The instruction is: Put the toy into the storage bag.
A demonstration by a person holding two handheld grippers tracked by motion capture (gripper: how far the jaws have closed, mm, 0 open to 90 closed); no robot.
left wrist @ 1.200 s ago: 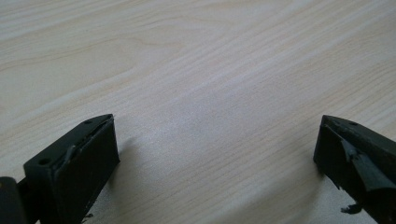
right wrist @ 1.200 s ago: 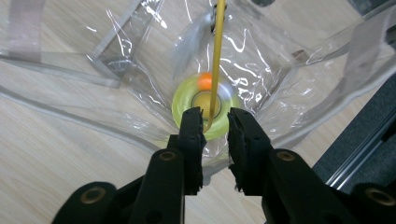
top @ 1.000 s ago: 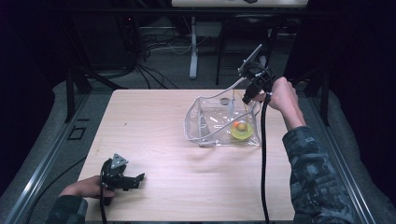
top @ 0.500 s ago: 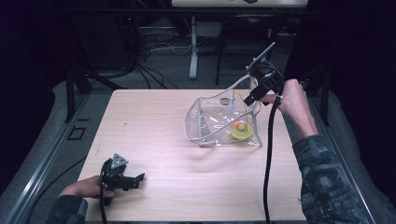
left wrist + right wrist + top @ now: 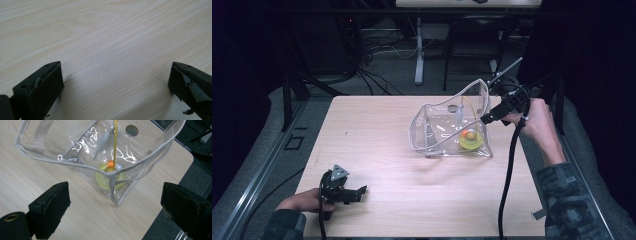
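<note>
A clear plastic bag (image 5: pixel 443 126) with grey trim stands open on the right half of the wooden table (image 5: pixel 377 130). Inside it lies a yellow-green ring with an orange piece (image 5: pixel 471 140). My right gripper (image 5: pixel 486 119) hovers just right of the bag, a little apart from its rim. Its jaws have just been opening and nothing is between them. The right gripper view looks down past my right gripper (image 5: pixel 115 205) onto the bag (image 5: pixel 75 142) and the ring (image 5: pixel 110 178). My left gripper (image 5: pixel 359 192) rests open at the table's front left, over bare wood (image 5: pixel 115 85).
The bag's right corner sits close to the table's right edge (image 5: pixel 175 162), beyond which is dark floor. Cables and a stand's legs (image 5: pixel 418 60) lie on the floor past the far edge. A metal rail (image 5: pixel 272 165) runs along the table's left side.
My right gripper has drawn back to the right, off the bag's far right rim, and its jaws have spread. The bag's right wall now stands taller. My left gripper has not moved.
</note>
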